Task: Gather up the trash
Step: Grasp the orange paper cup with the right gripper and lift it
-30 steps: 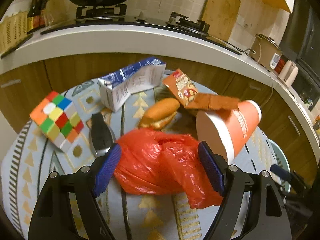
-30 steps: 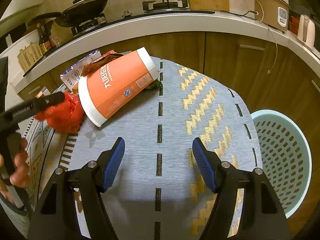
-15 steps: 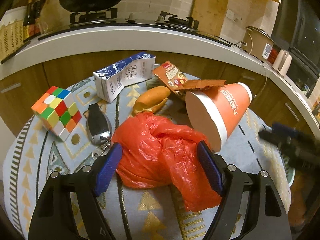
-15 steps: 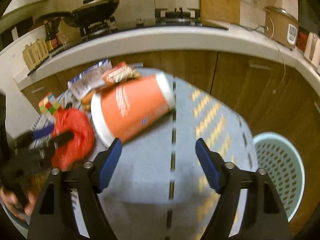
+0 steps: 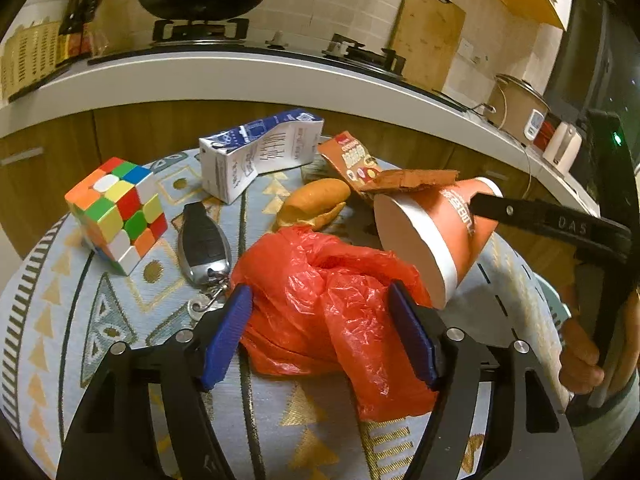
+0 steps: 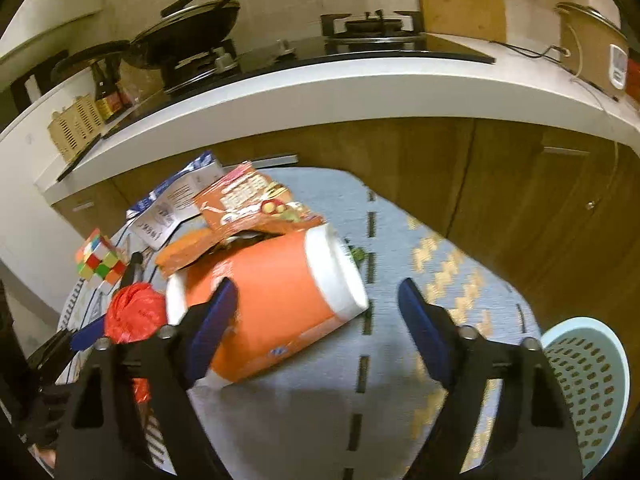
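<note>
The left hand-held gripper [image 5: 320, 320] straddles the crumpled red bag [image 5: 320, 300], jaws closing but unclenched, while the released right hand-held gripper [image 6: 314, 308] lines up on the toppled orange cup [image 6: 276, 300].

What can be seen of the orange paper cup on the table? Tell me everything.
The orange paper cup is a large tub with white bands at rim and base and white print on its side. It lies tipped over on the patterned tablecloth, flat pale base towards the left wrist camera. A torn snack wrapper lies over it, and the red plastic bag sits against its base. One finger of the right gripper overlaps its side; contact is unclear.
</note>
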Motion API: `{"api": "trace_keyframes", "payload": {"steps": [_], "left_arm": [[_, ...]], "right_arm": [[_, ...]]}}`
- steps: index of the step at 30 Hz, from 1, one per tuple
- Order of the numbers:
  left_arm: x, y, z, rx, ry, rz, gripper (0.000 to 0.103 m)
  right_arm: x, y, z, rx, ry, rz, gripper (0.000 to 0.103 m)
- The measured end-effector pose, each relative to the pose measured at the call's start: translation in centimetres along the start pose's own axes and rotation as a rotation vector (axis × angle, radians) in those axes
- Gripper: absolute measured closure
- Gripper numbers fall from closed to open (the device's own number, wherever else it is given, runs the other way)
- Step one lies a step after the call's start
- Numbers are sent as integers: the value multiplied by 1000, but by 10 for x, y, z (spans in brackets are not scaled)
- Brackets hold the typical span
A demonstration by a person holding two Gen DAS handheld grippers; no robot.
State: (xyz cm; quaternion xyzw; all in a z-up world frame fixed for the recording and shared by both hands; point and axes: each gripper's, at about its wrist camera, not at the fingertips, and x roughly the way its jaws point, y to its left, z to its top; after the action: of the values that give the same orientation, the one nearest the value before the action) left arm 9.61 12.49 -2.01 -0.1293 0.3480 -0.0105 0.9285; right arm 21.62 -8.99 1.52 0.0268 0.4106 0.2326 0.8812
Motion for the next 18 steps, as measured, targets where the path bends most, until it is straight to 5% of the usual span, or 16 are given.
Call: {"api": "trace_keyframes", "payload": {"steps": [5,18], "left_arm": [[2,0,-1,-3,4,43,22],[-1,6,-3,-27,-7,35,27]], "right_arm": [[-13,15,-16,-62,2,5,56],[-68,47,-82,-149,41,157,55]]}}
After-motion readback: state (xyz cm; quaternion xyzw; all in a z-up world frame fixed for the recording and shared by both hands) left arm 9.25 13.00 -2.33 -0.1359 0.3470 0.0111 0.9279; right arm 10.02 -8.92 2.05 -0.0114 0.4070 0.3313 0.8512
